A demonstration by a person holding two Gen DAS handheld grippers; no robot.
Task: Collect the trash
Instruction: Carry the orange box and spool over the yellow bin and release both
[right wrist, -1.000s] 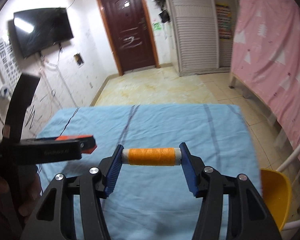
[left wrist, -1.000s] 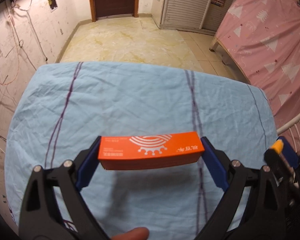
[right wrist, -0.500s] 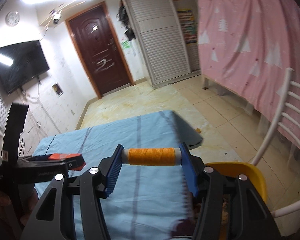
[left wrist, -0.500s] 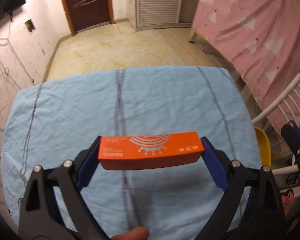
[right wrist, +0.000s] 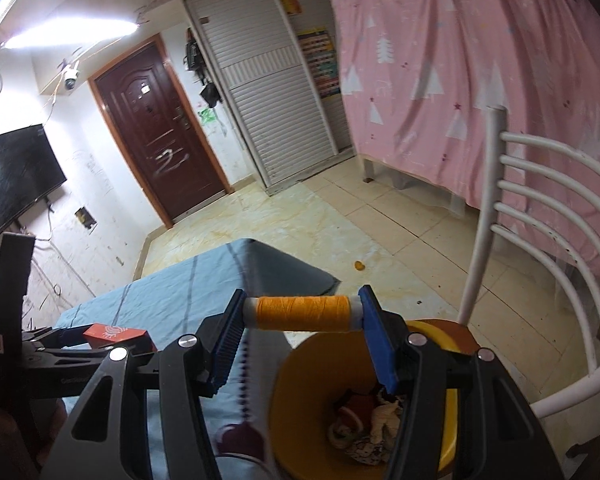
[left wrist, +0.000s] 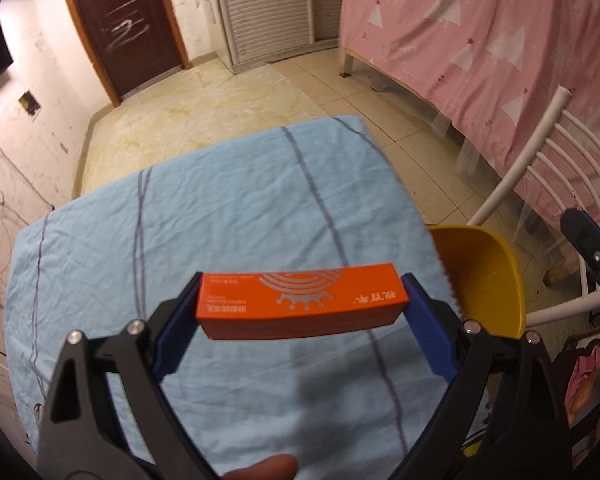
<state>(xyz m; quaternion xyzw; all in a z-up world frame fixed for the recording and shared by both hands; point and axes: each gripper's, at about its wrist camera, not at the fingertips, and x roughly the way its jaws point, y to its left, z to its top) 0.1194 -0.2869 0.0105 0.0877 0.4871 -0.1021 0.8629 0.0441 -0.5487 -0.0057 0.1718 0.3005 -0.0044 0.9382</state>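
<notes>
The right gripper was clamped end to end on the orange thread spool, hanging just above the yellow bin, whose open mouth lay below and slightly nearer than the jaws (scraps already lay inside). To drop it cleanly, the spool probably needed to sit over the bin's middle before the jaws spread, as the far rim looked close beneath it. The left gripper gripped the orange box lengthwise over the blue tablecloth, the bin off to its right; it likely had to swing right and wait its turn
</notes>
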